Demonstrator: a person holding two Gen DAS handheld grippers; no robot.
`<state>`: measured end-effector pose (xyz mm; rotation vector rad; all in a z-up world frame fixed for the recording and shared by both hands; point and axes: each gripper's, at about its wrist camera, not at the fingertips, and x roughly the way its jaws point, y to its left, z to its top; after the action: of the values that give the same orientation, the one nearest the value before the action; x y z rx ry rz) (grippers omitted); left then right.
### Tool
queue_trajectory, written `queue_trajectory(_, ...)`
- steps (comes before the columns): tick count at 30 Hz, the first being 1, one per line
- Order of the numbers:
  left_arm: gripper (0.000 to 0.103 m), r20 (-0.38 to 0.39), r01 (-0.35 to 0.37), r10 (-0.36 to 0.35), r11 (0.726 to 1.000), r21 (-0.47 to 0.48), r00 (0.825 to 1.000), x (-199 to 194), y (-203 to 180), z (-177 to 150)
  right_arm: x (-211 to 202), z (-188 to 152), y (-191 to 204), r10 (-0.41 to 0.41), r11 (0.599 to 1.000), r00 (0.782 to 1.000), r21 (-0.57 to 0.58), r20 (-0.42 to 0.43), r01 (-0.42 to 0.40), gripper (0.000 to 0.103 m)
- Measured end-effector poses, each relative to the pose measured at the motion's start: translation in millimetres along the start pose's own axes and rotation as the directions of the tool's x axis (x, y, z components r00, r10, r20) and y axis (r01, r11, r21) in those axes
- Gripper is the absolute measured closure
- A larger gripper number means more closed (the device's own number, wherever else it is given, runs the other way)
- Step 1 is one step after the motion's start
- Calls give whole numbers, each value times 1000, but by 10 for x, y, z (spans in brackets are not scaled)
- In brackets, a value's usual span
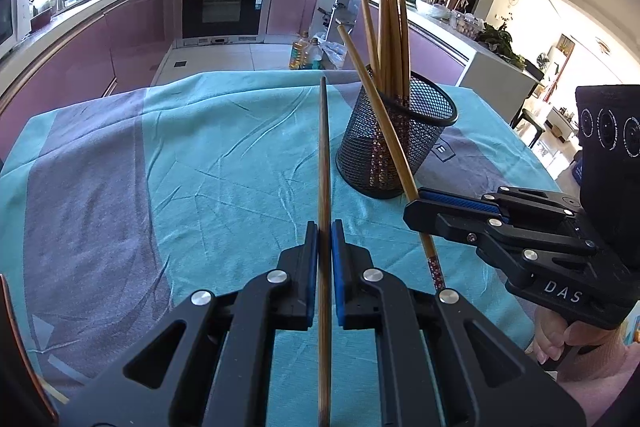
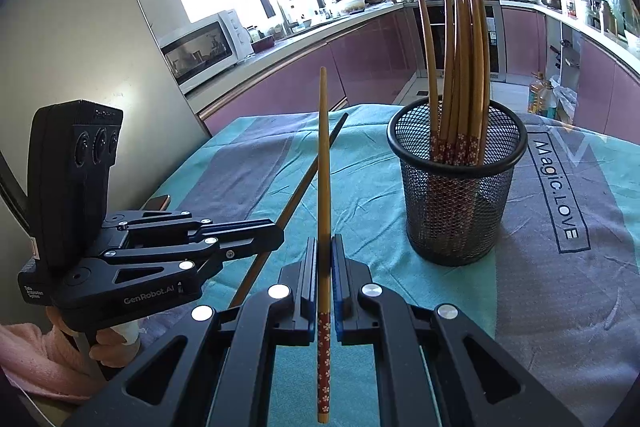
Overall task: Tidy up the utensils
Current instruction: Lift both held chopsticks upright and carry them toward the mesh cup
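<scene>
A black mesh holder stands on the teal cloth, with several wooden chopsticks upright in it; it also shows in the right wrist view. My left gripper is shut on a dark wooden chopstick that points forward over the table. My right gripper is shut on a lighter chopstick with a red flowered end, near the holder's left side. In the left wrist view the right gripper holds that chopstick slanted in front of the holder.
The teal and grey cloth covers the table. A phone lies at the table's left edge. Purple kitchen cabinets, an oven and oil bottles on the floor lie beyond the far edge.
</scene>
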<state>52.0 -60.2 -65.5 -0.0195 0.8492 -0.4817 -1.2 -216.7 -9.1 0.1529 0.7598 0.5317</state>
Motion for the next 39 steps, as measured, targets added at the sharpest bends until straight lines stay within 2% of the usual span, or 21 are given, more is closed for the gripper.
queue_trajectory(39,95,36,34,-34,999,7,999,-155,-14,60,-279,90,-173,-4,1000,998,30,66,2,97)
